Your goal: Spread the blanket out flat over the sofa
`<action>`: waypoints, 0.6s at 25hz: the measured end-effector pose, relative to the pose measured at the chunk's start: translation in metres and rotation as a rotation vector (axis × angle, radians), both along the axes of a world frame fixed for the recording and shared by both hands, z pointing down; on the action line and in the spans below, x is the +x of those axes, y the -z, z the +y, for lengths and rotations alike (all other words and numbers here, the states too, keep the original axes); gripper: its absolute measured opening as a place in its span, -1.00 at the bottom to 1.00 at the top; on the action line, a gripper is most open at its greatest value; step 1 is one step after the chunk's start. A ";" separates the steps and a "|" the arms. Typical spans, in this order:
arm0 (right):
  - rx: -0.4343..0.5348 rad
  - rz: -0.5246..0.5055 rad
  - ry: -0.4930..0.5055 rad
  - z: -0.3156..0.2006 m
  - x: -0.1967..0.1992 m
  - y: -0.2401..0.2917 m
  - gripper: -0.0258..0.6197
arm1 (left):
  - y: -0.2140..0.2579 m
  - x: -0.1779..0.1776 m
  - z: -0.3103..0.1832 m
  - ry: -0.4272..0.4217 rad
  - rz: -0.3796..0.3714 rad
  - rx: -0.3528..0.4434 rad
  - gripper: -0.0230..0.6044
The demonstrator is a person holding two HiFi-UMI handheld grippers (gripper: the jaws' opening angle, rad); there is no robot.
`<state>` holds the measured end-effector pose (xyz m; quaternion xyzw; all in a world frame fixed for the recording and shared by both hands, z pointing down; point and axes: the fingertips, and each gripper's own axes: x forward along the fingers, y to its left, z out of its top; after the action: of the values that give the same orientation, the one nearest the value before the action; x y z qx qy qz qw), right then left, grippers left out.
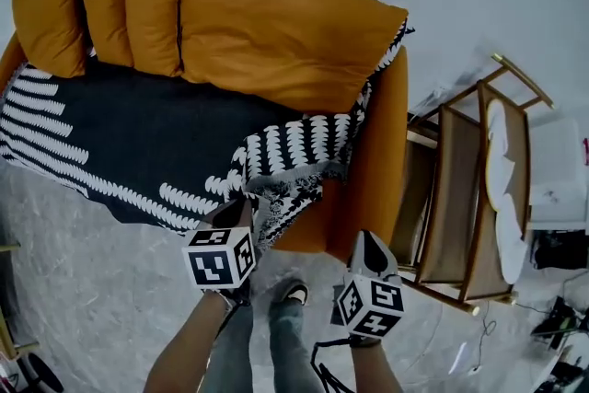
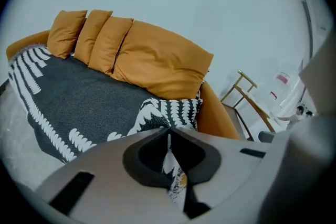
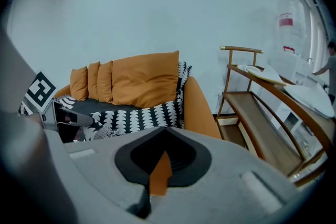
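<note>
Nearest us at the bottom of the frame, our left gripper (image 1: 235, 214) pinches the bunched front edge of the blanket (image 1: 138, 129), which runs away to the upper left along the sofa (image 1: 382, 161), while our right gripper (image 1: 370, 246), pressed together without cloth, sits just right, by the sofa's uncovered end.

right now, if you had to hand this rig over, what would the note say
Left gripper: fingers shut on the blanket at its bunched right end.
Right gripper: fingers together, no blanket in them, beside the arm of the sofa.
Done: blanket covers most of the seat.
Left: pull the folded right end out flat.
</note>
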<state>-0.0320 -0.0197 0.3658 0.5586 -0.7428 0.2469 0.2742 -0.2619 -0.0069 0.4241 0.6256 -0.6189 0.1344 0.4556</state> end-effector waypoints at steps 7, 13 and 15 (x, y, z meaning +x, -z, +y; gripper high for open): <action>0.020 -0.015 -0.031 0.009 0.020 0.018 -0.91 | 0.021 0.029 0.009 -0.052 -0.009 0.007 -0.88; 0.025 -0.039 -0.065 0.020 0.036 0.022 -0.91 | 0.032 0.052 0.018 -0.095 -0.016 0.009 -0.88; 0.024 -0.047 -0.075 0.023 0.042 0.022 -0.91 | 0.035 0.061 0.021 -0.111 -0.019 0.009 -0.88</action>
<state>0.0096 0.0032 0.3441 0.5834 -0.7305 0.2612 0.2405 -0.2004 0.0138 0.3896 0.6598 -0.5881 0.1625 0.4387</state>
